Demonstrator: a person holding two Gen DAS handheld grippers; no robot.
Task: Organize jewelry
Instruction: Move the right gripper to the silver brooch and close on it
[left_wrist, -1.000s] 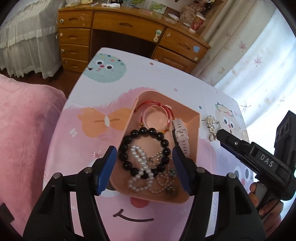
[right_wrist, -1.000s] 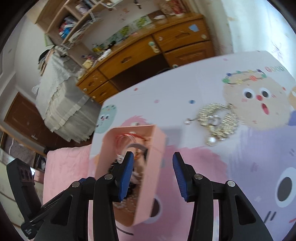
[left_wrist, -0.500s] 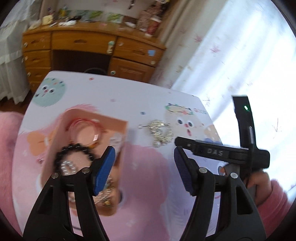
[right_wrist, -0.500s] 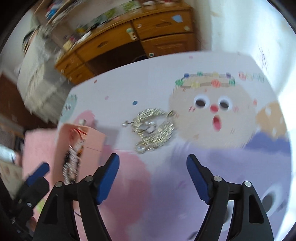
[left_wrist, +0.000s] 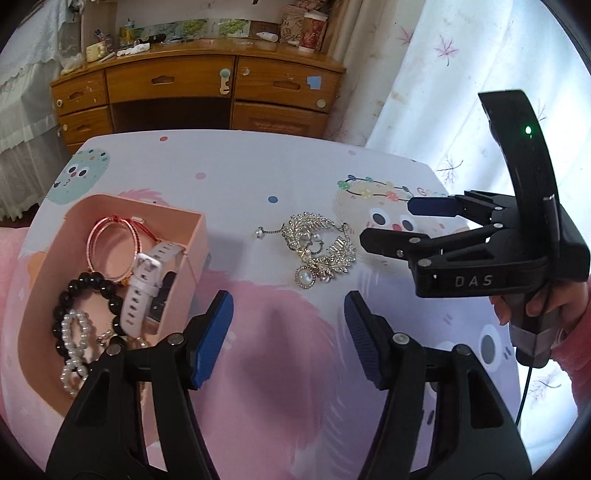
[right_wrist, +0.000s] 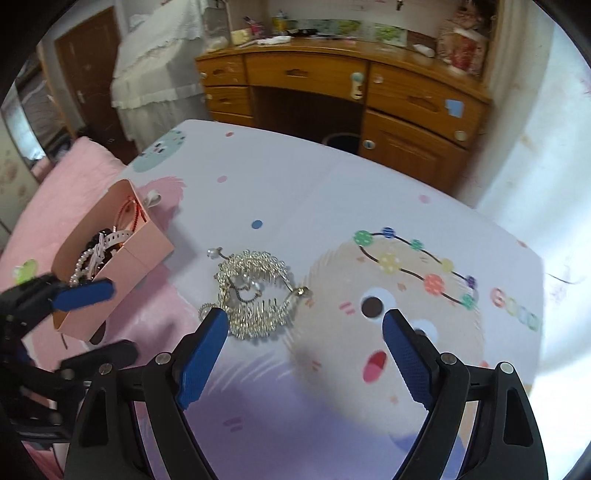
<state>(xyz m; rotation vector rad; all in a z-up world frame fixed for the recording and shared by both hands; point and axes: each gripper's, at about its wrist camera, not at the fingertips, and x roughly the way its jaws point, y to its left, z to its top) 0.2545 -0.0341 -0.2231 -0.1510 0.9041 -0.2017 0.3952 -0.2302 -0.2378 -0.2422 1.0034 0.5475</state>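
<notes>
While silver hairpiece (left_wrist: 317, 246) lies bare, pink box (left_wrist: 192, 236) beside, desk (left_wrist: 199, 92) behind

Box (left_wrist: 192, 236) left (bracelets (left_wrist: 110, 247) inside) — brooch (left_wrist: 317, 247) right

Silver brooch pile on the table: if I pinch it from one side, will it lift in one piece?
Probably not cleanly. The silver brooch pile looks like several leafy pieces tangled with a thin chain, so parts may dangle or drop. Its prongs look delicate and could bend. It lies flat on the tablecloth, so sliding seems likelier than rolling.
</notes>
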